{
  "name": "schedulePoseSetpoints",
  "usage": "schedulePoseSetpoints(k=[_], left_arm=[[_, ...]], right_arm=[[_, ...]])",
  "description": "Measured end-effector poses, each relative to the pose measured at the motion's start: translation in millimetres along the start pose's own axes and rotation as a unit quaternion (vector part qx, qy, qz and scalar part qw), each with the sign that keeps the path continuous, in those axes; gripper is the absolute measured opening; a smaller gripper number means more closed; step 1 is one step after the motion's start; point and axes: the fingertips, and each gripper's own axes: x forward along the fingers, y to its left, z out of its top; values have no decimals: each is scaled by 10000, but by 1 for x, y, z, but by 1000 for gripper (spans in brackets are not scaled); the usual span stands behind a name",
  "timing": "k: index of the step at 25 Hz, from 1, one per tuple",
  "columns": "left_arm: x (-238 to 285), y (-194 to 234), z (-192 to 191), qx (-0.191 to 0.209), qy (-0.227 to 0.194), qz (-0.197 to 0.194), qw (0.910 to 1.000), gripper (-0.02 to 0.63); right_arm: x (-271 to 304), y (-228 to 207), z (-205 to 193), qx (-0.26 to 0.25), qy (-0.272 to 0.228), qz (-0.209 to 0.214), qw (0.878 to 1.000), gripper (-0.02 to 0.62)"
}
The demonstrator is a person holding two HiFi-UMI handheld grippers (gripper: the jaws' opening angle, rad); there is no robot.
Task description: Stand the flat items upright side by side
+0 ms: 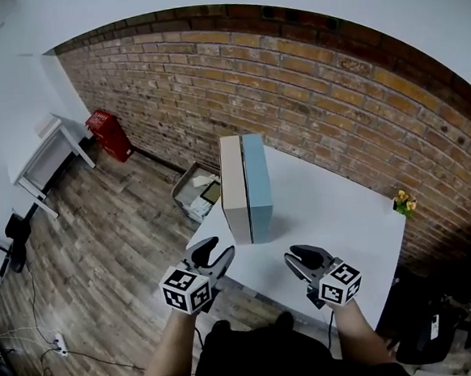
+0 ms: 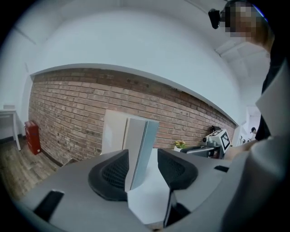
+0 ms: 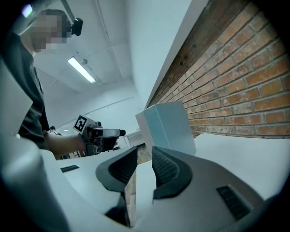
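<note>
head view, looking steeply down at a white desk [image 1: 326, 208] set against a brick wall [image 1: 334, 94]. at the centre of the frame two flat items stand upright on the desk's far left part: a beige item [image 1: 234, 187] on the left and a blue item [image 1: 257, 185] on the right, broad faces touching, edges lined up, neither leaning. a small potted plant [image 1: 404, 203] sits at the desk's right edge, well apart from them. in the lower middle of the frame, at the desk's near edge, the person holds the left tool [image 1: 215, 252] and the right tool [image 1: 304, 257], both well short of the items and touching neither. the left tool is released, its jaws standing apart with nothing in the gap; its own view shows the pair only in the distance beyond them. the right tool is released too, jaws drawn close with a thin gap and nothing held. judged from this, the task looks done: both items stand side by side, and no other flat item shows on the desk.
</note>
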Motion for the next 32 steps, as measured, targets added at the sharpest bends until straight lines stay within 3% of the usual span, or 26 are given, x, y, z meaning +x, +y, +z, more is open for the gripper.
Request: schedulePoseSetpoints(k=[6, 11, 15, 18, 21, 25, 27, 30, 32], left_arm=[[-37, 38, 10, -236, -98, 10, 9997, 182], [-73, 78, 18, 452, 106, 34, 9989, 138], [-81, 92, 34, 951, -74, -204, 9952, 114], [-81, 102, 44, 1090, -201, -256, 9935, 100], [-77, 105, 53, 1147, -327, -288, 9924, 84], [-68, 102, 68, 1269, -387, -392, 9904, 59], [-66, 92, 78, 1548, -513, -568, 9850, 37], [-59, 78, 89, 2262, -546, -728, 9698, 26], [-49, 73, 99, 2089, -527, -823, 9730, 23]], right_arm=[[33, 33, 8, -611, -117, -899, 9940, 27], [60, 70, 38, -472, -780, -1731, 9807, 17], [64, 90, 38, -616, -461, -2227, 9719, 15], [53, 93, 41, -458, -424, -2586, 9640, 17], [32, 95, 58, -412, -552, -2794, 9577, 17], [-3, 71, 96, -847, -634, -3179, 9422, 17], [-20, 57, 121, -839, -891, -3326, 9351, 17], [-31, 53, 150, -791, -1307, -3278, 9323, 17], [-28, 53, 156, -915, -1332, -3176, 9344, 17]])
